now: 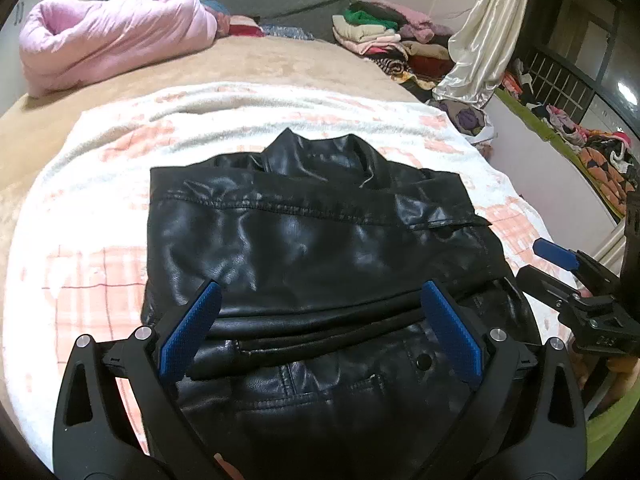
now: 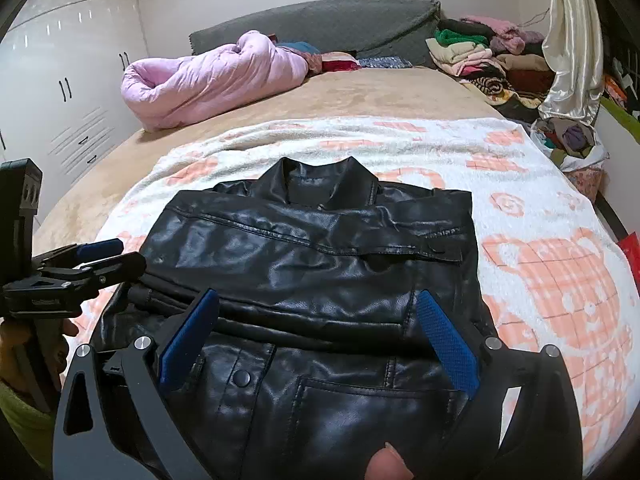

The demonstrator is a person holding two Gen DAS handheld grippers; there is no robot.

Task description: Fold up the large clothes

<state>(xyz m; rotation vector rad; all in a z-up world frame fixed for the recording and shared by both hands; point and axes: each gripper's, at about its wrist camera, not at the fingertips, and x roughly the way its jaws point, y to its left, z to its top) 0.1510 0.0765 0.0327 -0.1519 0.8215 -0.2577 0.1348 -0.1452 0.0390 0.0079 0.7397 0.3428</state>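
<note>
In the left wrist view, the left gripper (image 1: 320,320) is seen with its jaws spread wide and nothing between the blue pads; it hangs over the near part of a black jacket (image 1: 312,240). The jacket is laid on a white and pink blanket (image 1: 100,200) spread over the bed (image 1: 280,60). The sleeves appear to have been brought in across the body, so that a roughly square packet is formed, with the collar (image 1: 316,152) at the far end. The right gripper (image 1: 560,264) is seen at the right edge, beside the jacket; from this view it cannot be told whether it is spread. A pink duvet (image 1: 108,36) and a pile of folded clothes (image 1: 384,36) are seen at the head of the bed.

In the right wrist view, the right gripper (image 2: 318,320) is likewise seen spread, empty, above the near hem of the jacket (image 2: 320,248). The left gripper (image 2: 92,256) is seen at the left edge, just beside the jacket.

The fold is judged to be well along: the sides are in, and the jacket is released by both grippers. A last fold of the near hem toward the collar may be left, then the move to the pile.

No brand, label or readable writing can be made out in either view.
</note>
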